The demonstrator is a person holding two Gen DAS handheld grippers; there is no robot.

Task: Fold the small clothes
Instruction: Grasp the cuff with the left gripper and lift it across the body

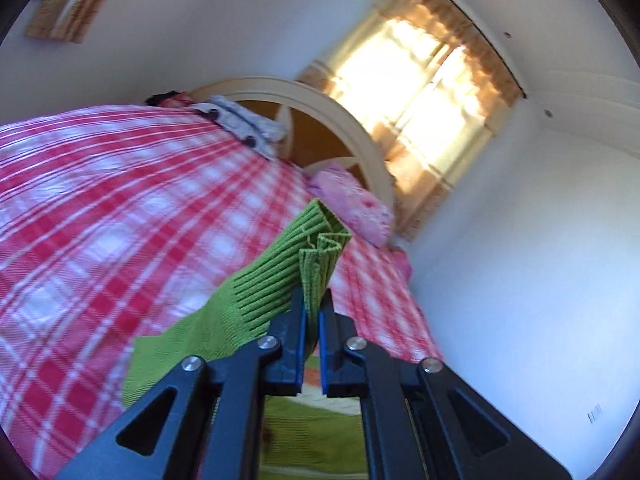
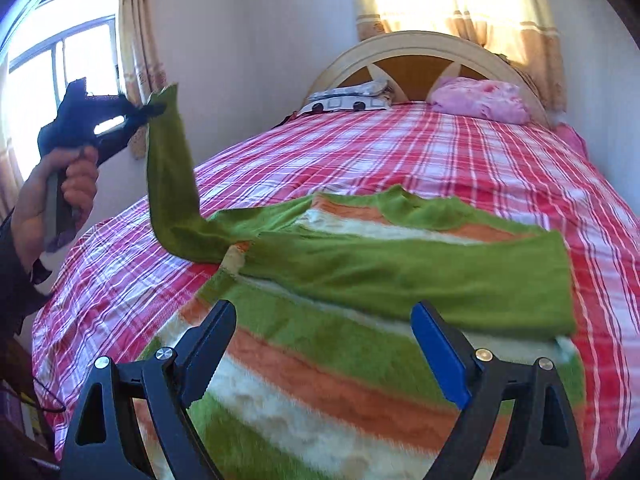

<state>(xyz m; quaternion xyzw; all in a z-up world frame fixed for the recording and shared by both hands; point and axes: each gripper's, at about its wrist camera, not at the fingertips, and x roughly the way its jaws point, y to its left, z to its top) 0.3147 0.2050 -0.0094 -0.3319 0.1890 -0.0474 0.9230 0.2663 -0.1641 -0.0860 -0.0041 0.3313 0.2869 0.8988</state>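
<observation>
Green knit sweater (image 2: 400, 272) with orange and cream stripes lies spread on the bed, directly ahead of and under the right gripper (image 2: 324, 344). One sleeve (image 2: 172, 176) is lifted off the bed, rising up to the left gripper (image 2: 154, 109), which appears at upper left in the right wrist view. Ribbed cuff (image 1: 316, 256) is pinched between the left gripper's closed fingers; cuff end sticks out past the fingertips, bunched and folded. Rest of the sleeve hangs down and left of that gripper toward the sweater body. Other sleeve lies flat across the chest, reaching out ahead and to the right of the right gripper.

Right gripper stands wide apart, nothing between its fingers (image 2: 440, 356); it hovers just over the striped lower body of the sweater. Contact with the fabric cannot be told.

A hand (image 2: 60, 196) wraps the left gripper's handle, dark sleeve at the wrist.

Bedspread (image 2: 400, 152) is red-and-white plaid, covering the whole bed. Beyond both grippers, at the far end: a pink pillow (image 2: 480, 100) and a grey-white folded bundle (image 2: 348, 98) against the arched cream headboard (image 2: 416, 42). Curtained window (image 1: 420, 80) behind the headboard, brightly lit. Second window (image 2: 60, 72) beyond the left gripper. Both views are motion-blurred.
</observation>
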